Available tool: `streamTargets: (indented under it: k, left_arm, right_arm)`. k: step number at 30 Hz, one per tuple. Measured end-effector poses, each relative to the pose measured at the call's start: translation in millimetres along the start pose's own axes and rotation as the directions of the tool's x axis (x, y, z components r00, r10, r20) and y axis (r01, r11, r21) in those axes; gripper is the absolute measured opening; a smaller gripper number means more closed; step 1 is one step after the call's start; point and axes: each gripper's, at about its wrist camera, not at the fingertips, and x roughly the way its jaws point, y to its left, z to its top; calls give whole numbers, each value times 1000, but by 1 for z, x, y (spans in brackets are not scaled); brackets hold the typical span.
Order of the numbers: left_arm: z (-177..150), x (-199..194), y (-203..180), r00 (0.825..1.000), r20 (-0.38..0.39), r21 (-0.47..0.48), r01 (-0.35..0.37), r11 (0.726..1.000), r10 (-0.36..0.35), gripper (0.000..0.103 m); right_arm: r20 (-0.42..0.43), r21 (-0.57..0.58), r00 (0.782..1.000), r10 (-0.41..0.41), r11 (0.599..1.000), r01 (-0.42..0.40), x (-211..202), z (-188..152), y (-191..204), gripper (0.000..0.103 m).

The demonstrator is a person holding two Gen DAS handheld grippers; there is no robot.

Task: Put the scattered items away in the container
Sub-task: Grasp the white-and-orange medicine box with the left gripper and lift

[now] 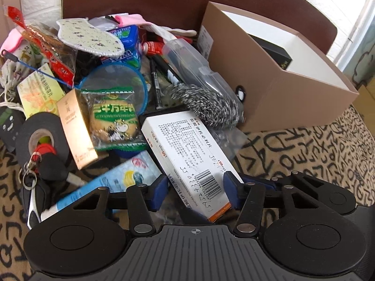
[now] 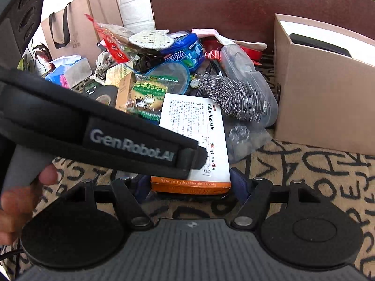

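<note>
A: Where's the medicine box (image 1: pixel 187 154)?

B: At the near edge of the pile on the lettered cloth (image 1: pixel 316 145), its orange end toward both cameras. It lies across other clutter, with its far corner against the steel scourer (image 1: pixel 211 103).

A: And the jaws on it?

B: The left gripper (image 1: pixel 195 188) has its blue pads on either long side of the box's near end, at or almost at the cardboard. I can't tell if they're pressing yet. The right gripper (image 2: pixel 189 183) straddles the same orange end, jaws apart, pads standing just off the box.

A: Why both on one box?

B: My guess: it sits on top and nearest, so it's the easy first pick. The left takes it while the right waits close by. The left device's strap crosses the right view.

A: Where does it go?

B: Presumably the brown cardboard box (image 1: pixel 293 89) standing at the right of the pile, open at the top, already holding a black box (image 1: pixel 271 51).

A: Anything readable?

B: The orange end reads "Itopride Hydrochloride Tablets"; the face shows "50 mg", Chinese print, a barcode and handwritten digits. The strap (image 2: pixel 131 142) says "GenRobot.AI".

A: What's around it?

B: A green biscuit packet (image 1: pixel 114 119) with a cartoon cow, a gold carton (image 1: pixel 75 126), black tape (image 1: pixel 39 135), keys (image 1: pixel 46 171), and a tissue pack (image 1: pixel 121 178) beside the left pad.
</note>
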Motion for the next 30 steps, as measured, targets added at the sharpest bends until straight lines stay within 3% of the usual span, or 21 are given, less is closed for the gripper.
streamTargets:
  k: [6,10,14,21,24,30]
  left_arm:
    - [-20,-16,-8,997,-39,29,63,998,-61,43]
    - [-30,-26,-20,996,-43,70,76,995,-73,54]
    - [-31,-27,-19,999,-28,72,45,996,-43,59]
    - [-21,-25,-14,999,-22,60,48,997,-46,60]
    - [-18,-18,-13,998,-37,53,42,998,-40,60]
    - [-18,-16,-12,998,-38,48,48,998,-46,58]
  right_arm:
    - [-41,-19,999,5,1000,-6,-26,-20,-2,74]
    - [-65,-21,998,6,1000,-7,-40,-29,-1,75]
    - [-65,-8,998,13,1000,-13,-46,-28,-2,78]
    - [-22,-22,1000,17,1000,-18,-43,-18,4,79]
    - [-26,-7,1000,18,1000,-18,-38,-16,2,73]
    - [-25,-6,1000,9,1000,-9,-39,-13,2,72]
